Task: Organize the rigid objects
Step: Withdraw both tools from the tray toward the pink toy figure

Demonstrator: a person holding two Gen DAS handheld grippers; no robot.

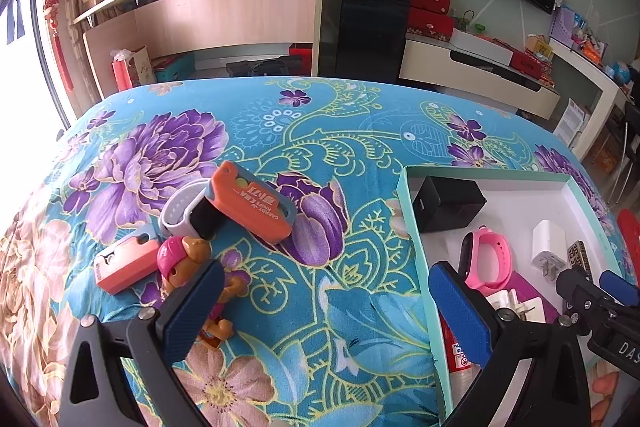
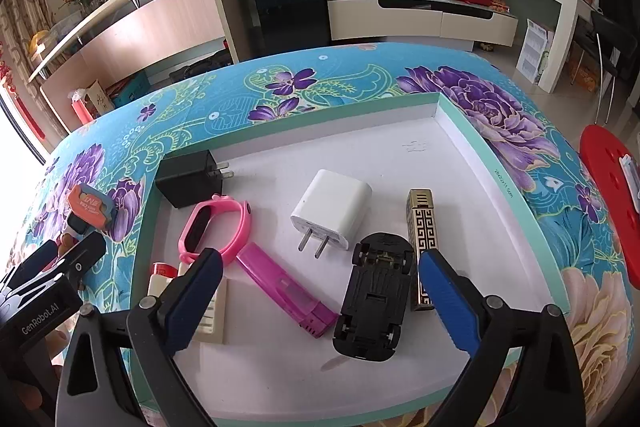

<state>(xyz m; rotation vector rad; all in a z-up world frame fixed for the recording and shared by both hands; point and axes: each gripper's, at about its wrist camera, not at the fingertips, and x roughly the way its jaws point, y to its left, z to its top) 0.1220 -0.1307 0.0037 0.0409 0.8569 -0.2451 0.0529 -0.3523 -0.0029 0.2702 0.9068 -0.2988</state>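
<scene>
A teal-rimmed white box [image 2: 496, 163] lies on the flowered cloth and holds a black charger [image 2: 186, 177], a pink watch [image 2: 216, 227], a white charger [image 2: 332, 211], a gold patterned lighter [image 2: 420, 227], an upturned black toy car [image 2: 374, 303] and a pink utility knife [image 2: 288, 295]. My right gripper [image 2: 320, 291] is open and empty just above them. Left of the box [image 1: 408, 227] lie an orange cutter [image 1: 252, 205], a white watch [image 1: 182, 209], a pink cutter [image 1: 126, 265] and a toy pup [image 1: 188, 263]. My left gripper [image 1: 326, 311] is open and empty over the cloth, its left finger by the pup.
A red round stool [image 2: 612, 211] stands right of the table. A cream comb-like piece [image 2: 212, 307] and a red-labelled tube [image 1: 456, 351] lie at the box's near left corner. Shelves, a black cabinet and a TV stand behind the table.
</scene>
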